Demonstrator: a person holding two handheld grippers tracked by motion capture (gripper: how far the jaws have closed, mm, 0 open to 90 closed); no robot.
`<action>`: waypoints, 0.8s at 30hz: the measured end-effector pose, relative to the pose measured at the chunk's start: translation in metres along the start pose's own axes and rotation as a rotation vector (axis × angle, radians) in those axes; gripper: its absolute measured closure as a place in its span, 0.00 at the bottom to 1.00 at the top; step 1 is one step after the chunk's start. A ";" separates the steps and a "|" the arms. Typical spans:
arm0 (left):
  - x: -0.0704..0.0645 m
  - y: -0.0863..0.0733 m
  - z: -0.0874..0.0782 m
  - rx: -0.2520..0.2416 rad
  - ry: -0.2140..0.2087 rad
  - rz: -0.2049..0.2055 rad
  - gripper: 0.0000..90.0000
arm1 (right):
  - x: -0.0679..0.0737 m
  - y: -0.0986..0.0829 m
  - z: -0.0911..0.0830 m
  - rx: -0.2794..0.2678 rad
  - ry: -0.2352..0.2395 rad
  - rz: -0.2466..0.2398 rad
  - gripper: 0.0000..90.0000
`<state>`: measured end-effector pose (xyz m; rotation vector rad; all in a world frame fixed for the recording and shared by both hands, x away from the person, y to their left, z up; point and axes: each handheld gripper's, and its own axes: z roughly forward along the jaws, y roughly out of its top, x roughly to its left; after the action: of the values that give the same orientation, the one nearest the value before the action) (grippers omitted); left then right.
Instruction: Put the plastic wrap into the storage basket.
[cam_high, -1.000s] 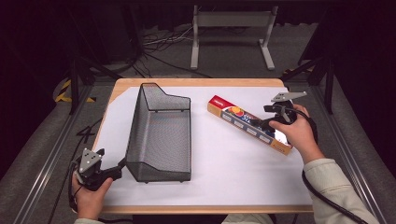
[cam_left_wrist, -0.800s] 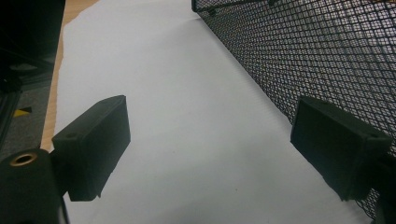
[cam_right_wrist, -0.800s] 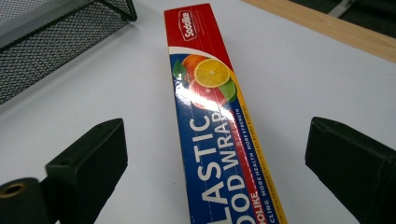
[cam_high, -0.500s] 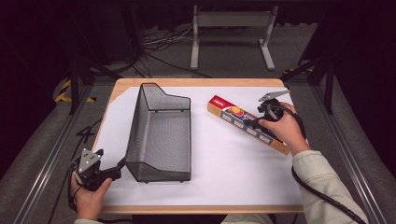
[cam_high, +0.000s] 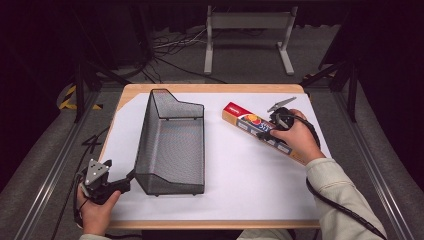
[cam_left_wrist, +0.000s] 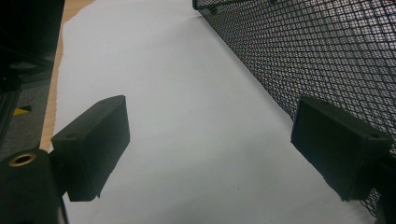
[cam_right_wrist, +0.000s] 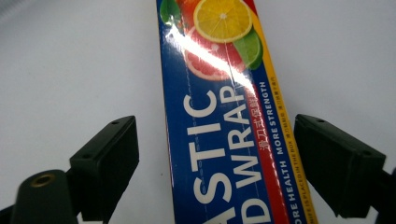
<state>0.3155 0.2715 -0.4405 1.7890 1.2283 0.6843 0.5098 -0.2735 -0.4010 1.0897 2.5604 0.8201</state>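
1. Near the desk's far right corner: plastic wrap box (cam_right_wrist: 224, 126) lies flat on the white paper, slanting toward the right edge. My right claw (cam_high: 274, 126) is over it, jaws spread wide and straddling the box, touching nothing yet.
2. Judgement: the step is grasping the box. I centre the jaws across its narrow width, square to its long sides, and lower before I close.
3. Glossy carton, may slip, so I grip mid-length.
4. Left claw (cam_high: 129, 179) is released too, just beside the mesh basket (cam_high: 172, 145) at its near left corner.
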 end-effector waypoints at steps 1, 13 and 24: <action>0.000 0.000 0.000 -0.003 0.000 -0.002 0.14 | 0.001 0.001 0.002 0.016 -0.004 -0.004 0.19; 0.000 0.000 0.001 -0.001 -0.006 0.000 0.14 | 0.002 0.005 0.014 0.145 -0.013 -0.068 0.26; 0.001 0.000 0.001 0.001 -0.007 -0.004 0.14 | 0.003 0.007 0.011 0.188 -0.052 -0.136 0.45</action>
<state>0.3162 0.2725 -0.4411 1.7878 1.2278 0.6748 0.5171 -0.2629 -0.4058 0.9586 2.6754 0.5200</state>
